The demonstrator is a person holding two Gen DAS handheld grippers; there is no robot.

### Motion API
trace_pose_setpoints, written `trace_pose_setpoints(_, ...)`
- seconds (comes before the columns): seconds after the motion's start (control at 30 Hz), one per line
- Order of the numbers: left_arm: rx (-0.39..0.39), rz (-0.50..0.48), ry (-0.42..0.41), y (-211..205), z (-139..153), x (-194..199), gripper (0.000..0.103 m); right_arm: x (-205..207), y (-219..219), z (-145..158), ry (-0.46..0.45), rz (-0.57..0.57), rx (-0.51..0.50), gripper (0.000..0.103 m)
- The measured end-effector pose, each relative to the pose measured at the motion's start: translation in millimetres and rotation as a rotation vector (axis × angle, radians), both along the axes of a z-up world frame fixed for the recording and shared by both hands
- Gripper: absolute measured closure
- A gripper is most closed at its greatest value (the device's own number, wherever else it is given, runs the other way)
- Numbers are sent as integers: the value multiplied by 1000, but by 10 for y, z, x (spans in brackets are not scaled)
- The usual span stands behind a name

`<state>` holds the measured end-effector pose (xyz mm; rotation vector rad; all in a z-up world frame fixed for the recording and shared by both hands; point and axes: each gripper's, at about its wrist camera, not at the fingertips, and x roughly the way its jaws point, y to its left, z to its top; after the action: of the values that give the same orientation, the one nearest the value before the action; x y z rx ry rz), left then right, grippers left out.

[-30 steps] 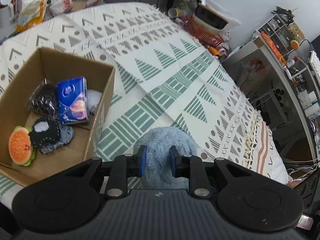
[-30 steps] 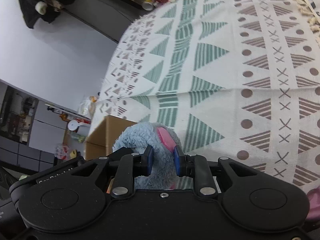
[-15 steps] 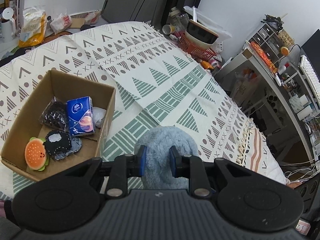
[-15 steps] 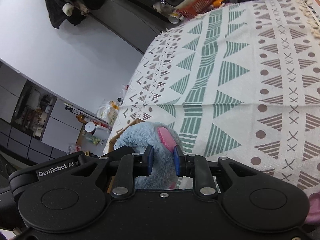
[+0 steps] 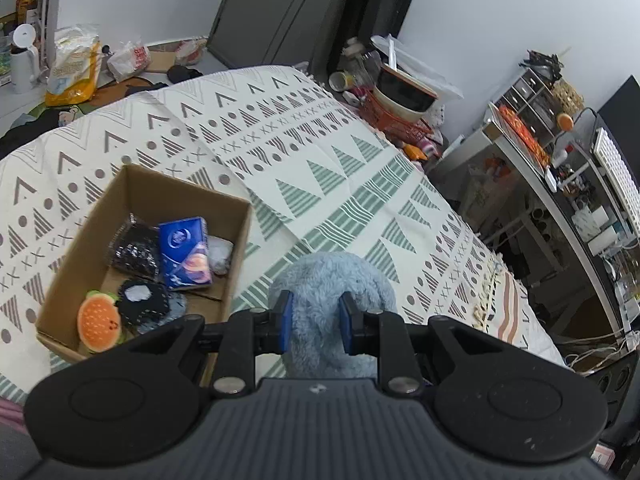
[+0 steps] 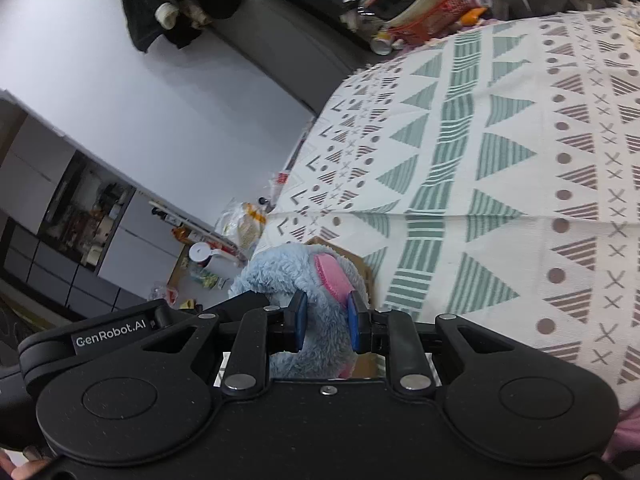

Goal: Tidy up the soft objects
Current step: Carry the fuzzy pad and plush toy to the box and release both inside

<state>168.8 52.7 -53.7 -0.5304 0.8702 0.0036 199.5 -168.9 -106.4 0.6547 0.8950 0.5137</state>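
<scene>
A fluffy light-blue plush toy (image 5: 332,280) is held in the air above the patterned cloth, and my left gripper (image 5: 315,322) is shut on its body. My right gripper (image 6: 326,322) is shut on the same plush toy (image 6: 280,276) near its pink ear patch (image 6: 330,276). An open cardboard box (image 5: 132,196) sits left of the toy. In it lie a blue tissue pack (image 5: 184,254), a dark mesh pouch (image 5: 134,252), a burger-shaped plush (image 5: 98,326), a black-and-white knit piece (image 5: 142,300) and a small white item. In the right wrist view the box corner (image 6: 352,260) peeks out behind the toy.
The patterned cloth (image 5: 320,160) covers a wide surface. Its tasselled edge (image 5: 486,292) runs at the right. A red basket with a bowl (image 5: 400,108) stands past the far edge. Shelving with clutter (image 5: 560,152) lies to the right. Bags (image 5: 72,72) sit on the floor at the back left.
Both grippers have risen with the plush toy held between them; the box and cloth look smaller and farther below. The grip on the toy is unchanged.
</scene>
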Motion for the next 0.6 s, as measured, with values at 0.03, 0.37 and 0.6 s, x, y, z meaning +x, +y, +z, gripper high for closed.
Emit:
trace_pose_setpoints(0.03, -2, 6, -2, 37, -1, -8, 80, 1, 31, 1, -5, 8, 2, 82)
trace_pose_setpoints(0.37, -29, 52, -12, 410, -35, -80, 80, 21, 360, 29, -41, 71, -1, 82)
trace_pose_setpoints(0.6, -49, 87, -6, 685, -151, -121, 80, 24, 635, -2, -65, 132, -34, 82)
